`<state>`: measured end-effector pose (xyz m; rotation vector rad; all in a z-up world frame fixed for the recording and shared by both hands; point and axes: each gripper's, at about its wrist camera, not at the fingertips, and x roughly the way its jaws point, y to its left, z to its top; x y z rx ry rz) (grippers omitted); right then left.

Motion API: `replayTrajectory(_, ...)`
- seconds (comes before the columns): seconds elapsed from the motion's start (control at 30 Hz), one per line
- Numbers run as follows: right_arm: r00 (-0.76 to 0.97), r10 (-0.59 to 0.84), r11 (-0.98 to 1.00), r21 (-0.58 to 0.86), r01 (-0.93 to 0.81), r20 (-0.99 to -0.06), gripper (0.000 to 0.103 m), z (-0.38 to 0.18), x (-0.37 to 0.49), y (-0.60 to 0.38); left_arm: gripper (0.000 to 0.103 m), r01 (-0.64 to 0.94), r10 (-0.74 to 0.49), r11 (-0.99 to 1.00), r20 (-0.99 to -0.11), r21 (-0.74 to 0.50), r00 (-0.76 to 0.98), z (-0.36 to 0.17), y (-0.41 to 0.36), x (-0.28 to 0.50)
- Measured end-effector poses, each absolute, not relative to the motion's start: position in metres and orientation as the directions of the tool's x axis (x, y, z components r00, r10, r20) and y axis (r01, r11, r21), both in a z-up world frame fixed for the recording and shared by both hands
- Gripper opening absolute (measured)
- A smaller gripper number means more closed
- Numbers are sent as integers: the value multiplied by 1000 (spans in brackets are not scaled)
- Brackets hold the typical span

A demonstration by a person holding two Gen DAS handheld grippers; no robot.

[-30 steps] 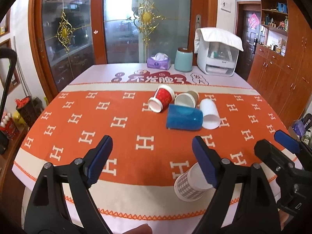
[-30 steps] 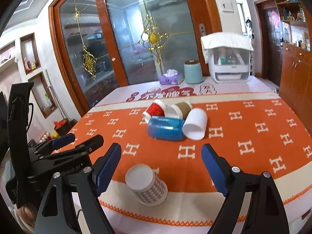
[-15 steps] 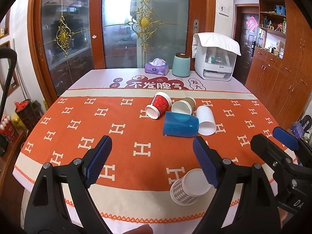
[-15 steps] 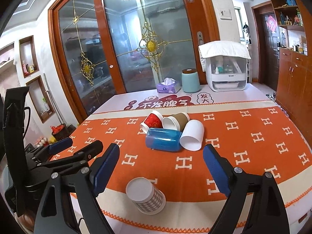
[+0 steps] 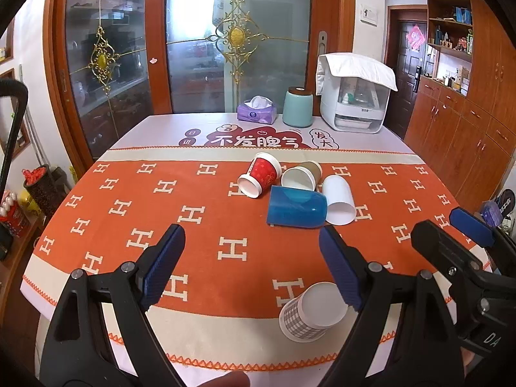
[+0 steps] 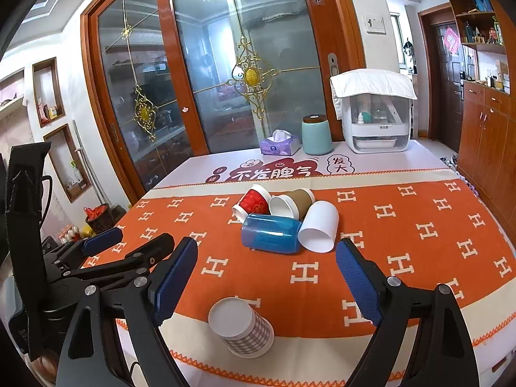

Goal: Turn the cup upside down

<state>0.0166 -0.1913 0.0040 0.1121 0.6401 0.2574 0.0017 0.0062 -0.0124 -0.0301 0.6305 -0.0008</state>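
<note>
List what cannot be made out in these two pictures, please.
- Checked cup: in the left wrist view the left claw covers part of its rim.
- Brown cup: its base is hidden behind the white cup in the right wrist view.
- Dispenser: its contents are too small to identify.

Both grippers have drawn back toward the near edge and lifted. From the left gripper (image 5: 251,259), the checked cup (image 5: 311,316) now sits lower and nearer. From the right gripper (image 6: 266,279), more of the counter (image 6: 419,251) shows past the cup pile (image 6: 283,222).
</note>
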Motion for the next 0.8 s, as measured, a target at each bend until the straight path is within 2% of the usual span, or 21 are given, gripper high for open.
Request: replayTrajectory(0.8,763,275,961,191,-200,-585,89,-1,18,-192,83,-13,-4,1000,-605,-24,797,-20,5,6)
